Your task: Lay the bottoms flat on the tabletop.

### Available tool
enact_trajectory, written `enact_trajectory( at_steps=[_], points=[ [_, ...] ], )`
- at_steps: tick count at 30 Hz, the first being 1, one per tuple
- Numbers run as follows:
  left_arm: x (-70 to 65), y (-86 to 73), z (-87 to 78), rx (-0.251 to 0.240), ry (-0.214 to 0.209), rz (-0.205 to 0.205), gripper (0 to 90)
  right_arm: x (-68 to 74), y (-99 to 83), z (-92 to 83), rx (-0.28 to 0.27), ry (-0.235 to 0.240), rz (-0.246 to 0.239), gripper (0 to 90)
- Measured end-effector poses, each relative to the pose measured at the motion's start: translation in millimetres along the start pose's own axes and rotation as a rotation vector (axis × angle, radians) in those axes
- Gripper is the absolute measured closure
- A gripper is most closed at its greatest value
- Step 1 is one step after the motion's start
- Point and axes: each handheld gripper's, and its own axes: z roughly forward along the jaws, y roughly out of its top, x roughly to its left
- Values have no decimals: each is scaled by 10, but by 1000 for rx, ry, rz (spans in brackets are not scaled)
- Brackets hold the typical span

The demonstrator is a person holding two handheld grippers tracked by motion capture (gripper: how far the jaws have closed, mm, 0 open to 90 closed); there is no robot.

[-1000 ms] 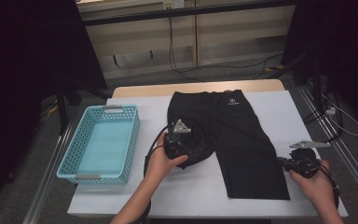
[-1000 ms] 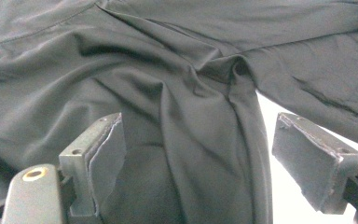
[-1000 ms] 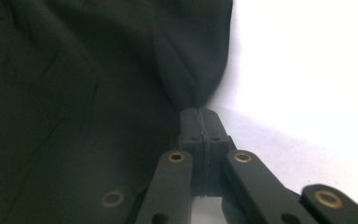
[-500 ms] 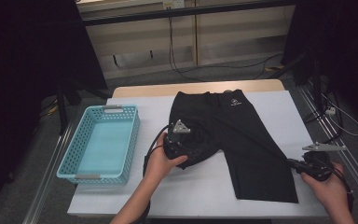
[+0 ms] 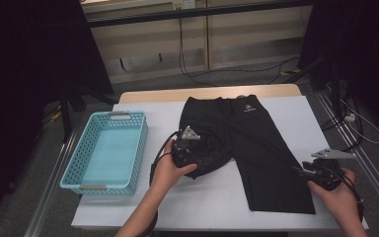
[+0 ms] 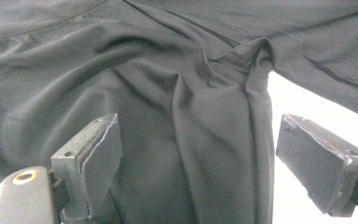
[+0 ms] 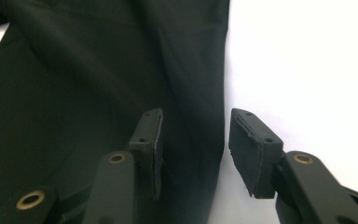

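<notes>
From the high view, we are seeing black shorts (image 5: 246, 148) lying flat on the white worktop (image 5: 276, 207), a blue basket (image 5: 106, 153) beside them. Our left gripper (image 5: 190, 150) is resting on the bunched left leg; our right gripper (image 5: 301, 173) is sitting at the right leg's outer edge.

In the left gripper view, its jaws are standing wide apart over gathered fabric (image 6: 186, 140).

In the right gripper view, its jaws have just been opening, straddling the hem edge (image 7: 200, 149) without pressing.
</notes>
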Motion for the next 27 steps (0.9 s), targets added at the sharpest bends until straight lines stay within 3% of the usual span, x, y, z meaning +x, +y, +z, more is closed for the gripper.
enact_trajectory(
  at_steps=[6, 15, 17, 19, 21, 22, 27],
  points=[
    [25, -15, -23, -2, 1, -14, 145, -104, 119, 118, -23, -31, 29, 626],
    [93, -103, -123, 9, 30, -29, 145, -9, 233, 258, -28, -11, 16, 679],
    [108, -125, -150, 4, 36, -32, 145, 58, 265, 277, -35, 9, 2, 678],
    [119, -154, -195, 6, 48, -34, 145, 231, 311, 317, -34, 45, -40, 644],
    [119, -166, -209, 7, 48, -39, 145, 276, 320, 330, -36, 59, -52, 632],
    [122, -184, -221, 7, 47, -45, 145, 399, 342, 359, -42, 81, -80, 590],
    [146, -217, -256, 12, 61, -43, 145, 503, 348, 395, -37, 118, -93, 585]
  ],
)
